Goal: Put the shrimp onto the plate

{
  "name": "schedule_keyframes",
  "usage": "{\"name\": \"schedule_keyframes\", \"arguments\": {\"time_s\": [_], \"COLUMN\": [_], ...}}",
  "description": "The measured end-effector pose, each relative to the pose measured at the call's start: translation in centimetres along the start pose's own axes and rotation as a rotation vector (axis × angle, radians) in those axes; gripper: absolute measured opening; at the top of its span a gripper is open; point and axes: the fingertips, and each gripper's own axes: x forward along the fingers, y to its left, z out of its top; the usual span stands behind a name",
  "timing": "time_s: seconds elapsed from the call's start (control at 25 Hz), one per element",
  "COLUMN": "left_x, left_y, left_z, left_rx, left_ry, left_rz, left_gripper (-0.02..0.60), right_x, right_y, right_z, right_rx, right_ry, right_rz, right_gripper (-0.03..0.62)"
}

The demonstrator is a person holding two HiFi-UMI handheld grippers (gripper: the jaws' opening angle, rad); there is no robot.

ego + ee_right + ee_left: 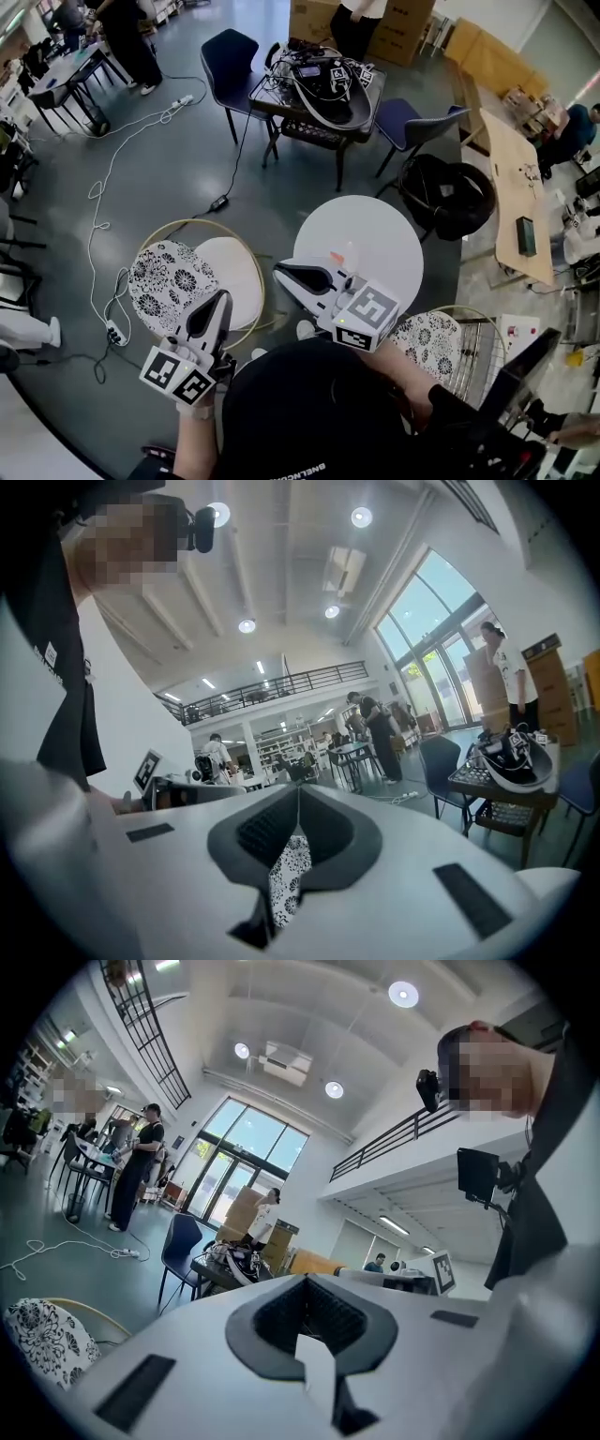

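Both grippers are lifted level and clear, likely between moves. The left gripper [221,300] and right gripper [281,272] have jaws closed on nothing. The shrimp [337,256] lies untouched at the tabletop's [398,230] near edge.

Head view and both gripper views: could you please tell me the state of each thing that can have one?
left gripper: shut, nothing between its jaws.
right gripper: shut, nothing between its jaws.
shrimp: a small orange piece, lying on the white table, not gripped.
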Motion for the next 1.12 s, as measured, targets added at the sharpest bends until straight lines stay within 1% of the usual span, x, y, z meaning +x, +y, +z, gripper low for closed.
{"name": "schedule_keyframes", "arguments": {"time_s": [0.28, 0.52, 0.8, 1.12], "left_x": [-0.5, -0.5, -1.0, -1.0], "left_y": [-1.4, -2.3, -2.4, -2.4], "left_z": [-0.3, -0.4, -1.2, -1.3], "left_rx": [-0.004, -0.011, -0.025, -0.024], "left_ry": [-0.010, -0.012, -0.014, -0.003], "left_rz": [-0.035, -0.059, -0.063, -0.074], "left_gripper": [0.005, 0.005, 0.005, 0.005], "right_x": [-0.8, -1.3, -1.9, -1.9], "right_y": [3.4, 4.7, 4.9, 4.8], "right_z": [1.4, 1.4, 0.9, 0.5], "right_rx": [-0.037, -0.061, -0.050, -0.011], "right_ry": [-0.065, -0.070, -0.070, -0.078], "right_rz": [0.040, 0.045, 0.026, 0.009], "right_gripper": [0.020, 0.017, 0.016, 0.016]}}
